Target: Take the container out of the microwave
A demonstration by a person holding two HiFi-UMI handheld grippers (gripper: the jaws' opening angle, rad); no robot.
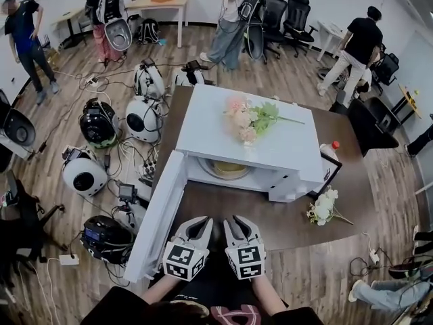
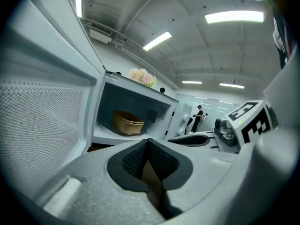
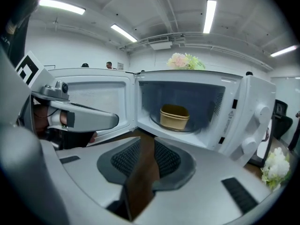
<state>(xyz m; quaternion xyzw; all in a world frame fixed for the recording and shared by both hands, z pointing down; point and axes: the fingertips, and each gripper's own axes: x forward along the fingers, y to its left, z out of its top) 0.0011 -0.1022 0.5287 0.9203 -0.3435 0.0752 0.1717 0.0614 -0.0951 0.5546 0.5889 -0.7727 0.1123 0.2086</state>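
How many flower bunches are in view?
2. The pink bunch lies on top of the microwave; the white bunch lies on the table to its right. Others may be hidden.

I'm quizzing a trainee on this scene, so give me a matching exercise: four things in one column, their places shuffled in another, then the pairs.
1. container
2. pink flowers
3. white flowers
4. microwave door

A. on the table, right of the microwave
B. swung open to the left
C. inside the microwave
D. on top of the microwave

Pairs: 1-C, 2-D, 3-A, 4-B
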